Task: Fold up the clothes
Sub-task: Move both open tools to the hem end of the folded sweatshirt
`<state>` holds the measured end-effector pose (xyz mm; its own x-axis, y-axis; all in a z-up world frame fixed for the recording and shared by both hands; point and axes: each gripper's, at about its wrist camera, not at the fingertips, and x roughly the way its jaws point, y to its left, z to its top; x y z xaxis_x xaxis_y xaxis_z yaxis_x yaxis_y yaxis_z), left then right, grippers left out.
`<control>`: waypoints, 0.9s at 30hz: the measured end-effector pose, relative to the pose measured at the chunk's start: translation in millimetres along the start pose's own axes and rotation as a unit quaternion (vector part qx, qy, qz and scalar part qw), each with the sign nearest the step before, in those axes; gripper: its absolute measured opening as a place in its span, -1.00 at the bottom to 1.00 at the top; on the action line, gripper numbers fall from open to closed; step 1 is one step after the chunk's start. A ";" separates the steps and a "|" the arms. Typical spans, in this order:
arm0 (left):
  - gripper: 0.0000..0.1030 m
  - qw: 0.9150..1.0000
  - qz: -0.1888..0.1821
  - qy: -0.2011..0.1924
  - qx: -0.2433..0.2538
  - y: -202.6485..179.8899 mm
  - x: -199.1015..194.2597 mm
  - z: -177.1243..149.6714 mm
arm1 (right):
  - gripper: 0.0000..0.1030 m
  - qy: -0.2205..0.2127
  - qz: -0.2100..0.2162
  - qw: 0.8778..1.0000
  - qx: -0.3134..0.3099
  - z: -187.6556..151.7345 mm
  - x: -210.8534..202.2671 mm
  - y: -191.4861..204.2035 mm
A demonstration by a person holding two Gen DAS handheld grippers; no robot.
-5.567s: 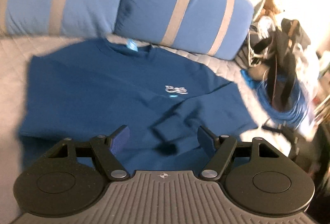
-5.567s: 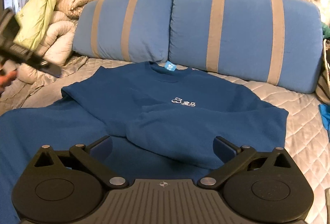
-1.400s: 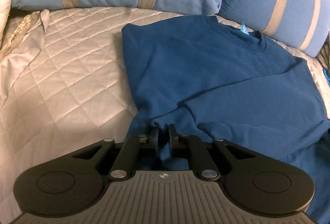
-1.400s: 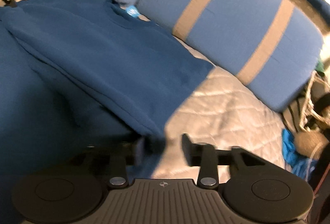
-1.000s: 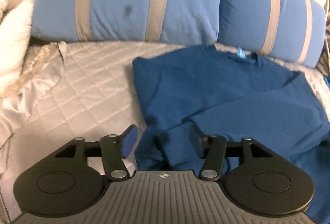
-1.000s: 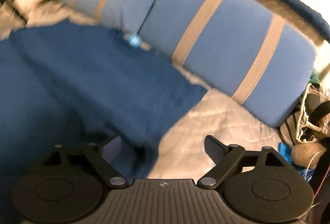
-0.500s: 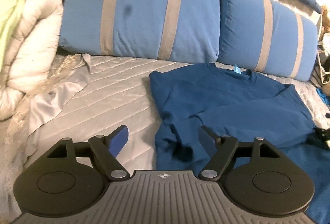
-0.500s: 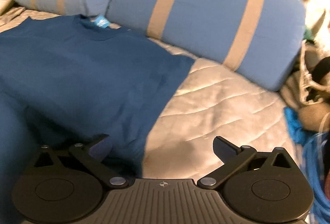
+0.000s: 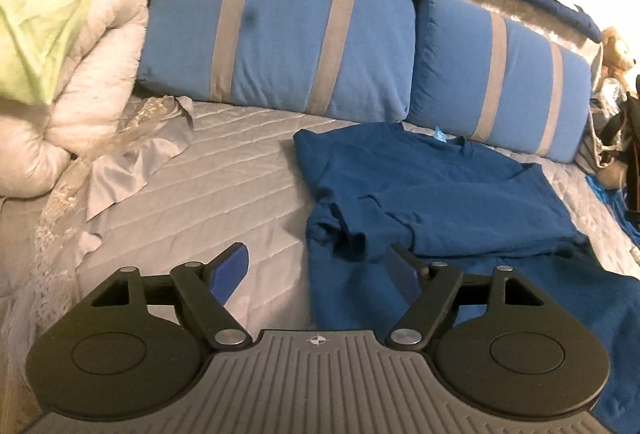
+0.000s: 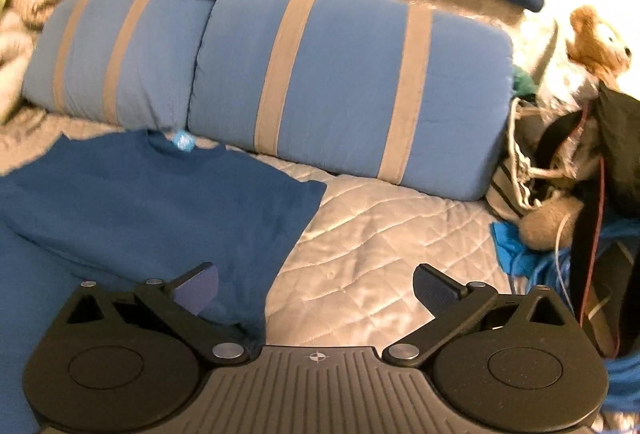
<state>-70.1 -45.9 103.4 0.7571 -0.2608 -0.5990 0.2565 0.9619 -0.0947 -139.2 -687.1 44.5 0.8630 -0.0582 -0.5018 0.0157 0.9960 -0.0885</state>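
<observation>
sweatshirt (image 9: 440, 194): near hem cut off behind my grippers
left gripper (image 9: 316, 270): released, jaws just widened, empty
right gripper (image 10: 316, 288): released, empty

Blue sweatshirt (image 10: 140, 202) hem cut off by the frame's lower-left edge

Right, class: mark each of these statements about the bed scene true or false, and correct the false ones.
1. The blue sweatshirt lies on the quilted bedspread. True.
2. The left tool is clamped on a sleeve. False: it is open, and nothing is gripped.
3. Two blue pillows with tan stripes stand behind the sweatshirt. True.
4. The right tool is shut. False: it is wide open and holds nothing.
5. A stuffed bear sits between the two pillows. False: it sits to the right, beyond both pillows.
</observation>
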 end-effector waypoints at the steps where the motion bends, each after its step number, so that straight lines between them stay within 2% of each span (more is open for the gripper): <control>1: 0.47 1.000 0.001 -0.002 -0.002 1.2 -3.1 -2.1 | 1.00 -0.001 0.005 1.000 0.012 0.0 -8.3 -3.9; 5: 0.47 1.000 -0.002 -0.005 -0.002 5.8 -15.2 -11.1 | 1.00 0.004 0.026 0.999 0.031 -4.4 -36.2 -10.7; 12: 0.47 1.000 -0.026 0.008 -0.007 14.5 -31.9 -26.9 | 1.00 0.016 0.085 0.996 0.023 -22.9 -75.9 -11.3; 15: 0.47 0.998 -0.052 0.017 -0.020 20.5 -39.7 -33.6 | 1.00 0.026 0.110 0.993 0.031 -33.4 -88.7 -12.8; 21: 0.47 0.995 -0.083 0.031 -0.042 30.8 -47.5 -50.3 | 0.99 0.067 0.173 0.974 0.128 -48.2 -100.9 -30.1; 27: 0.46 0.985 -0.138 0.041 -0.100 45.4 -49.1 -71.3 | 0.99 0.076 0.191 0.969 0.140 -57.4 -107.3 -30.1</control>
<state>-138.5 16.4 71.8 0.6226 -0.5145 -0.5896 0.3162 0.8546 -0.4119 -261.2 -714.8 51.6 0.7492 0.3297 -0.5745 -0.1353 0.9252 0.3545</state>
